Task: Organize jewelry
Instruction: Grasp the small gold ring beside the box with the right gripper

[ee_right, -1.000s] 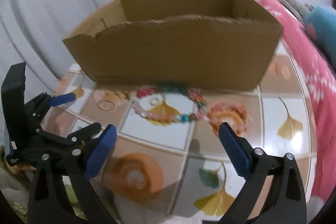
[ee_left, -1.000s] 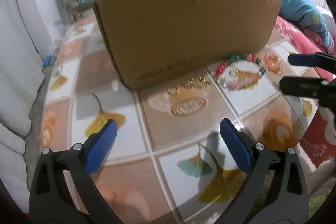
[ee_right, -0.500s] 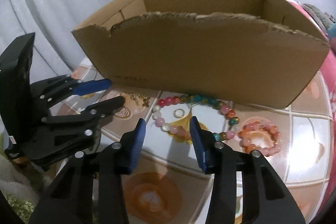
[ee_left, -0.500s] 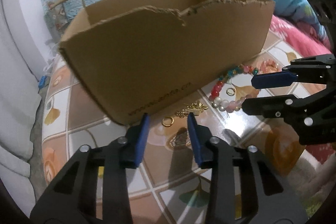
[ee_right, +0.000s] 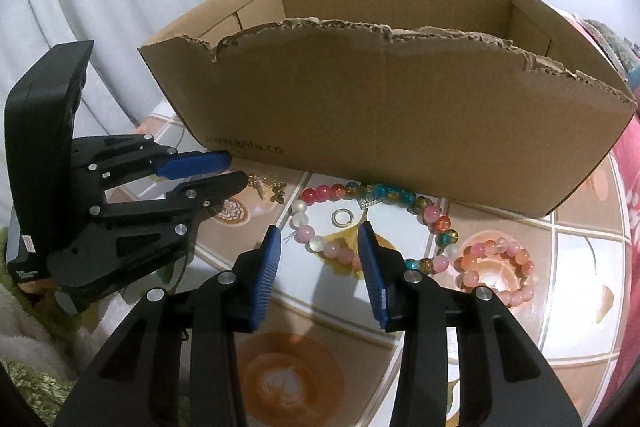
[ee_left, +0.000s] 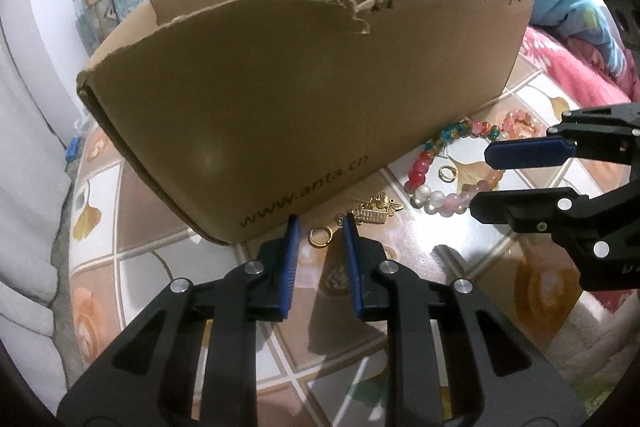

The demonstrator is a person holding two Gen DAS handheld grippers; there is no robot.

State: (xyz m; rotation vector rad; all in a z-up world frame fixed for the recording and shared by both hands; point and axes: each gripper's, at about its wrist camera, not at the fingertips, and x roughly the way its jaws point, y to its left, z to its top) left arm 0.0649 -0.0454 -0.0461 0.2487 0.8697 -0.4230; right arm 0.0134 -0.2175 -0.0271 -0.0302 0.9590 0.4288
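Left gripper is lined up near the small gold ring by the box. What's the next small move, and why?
Probably ease the left gripper down a touch so its pads straddle the gold ring. Its jaws are closing, but nothing looks pinched yet: the ring lies flat on the table, just off the cardboard box.

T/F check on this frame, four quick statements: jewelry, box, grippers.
1. The gold ring lies on the table between the left gripper fingertips. True; the jaws are closing, pads not yet on it.
2. The multicolour bead necklace is inside the cardboard box. False: it lies on the table in front of the box.
3. The right gripper holds the pink bead bracelet. False: it holds nothing; the bracelet lies apart, to its right.
4. The box's near wall has a torn top edge. True.
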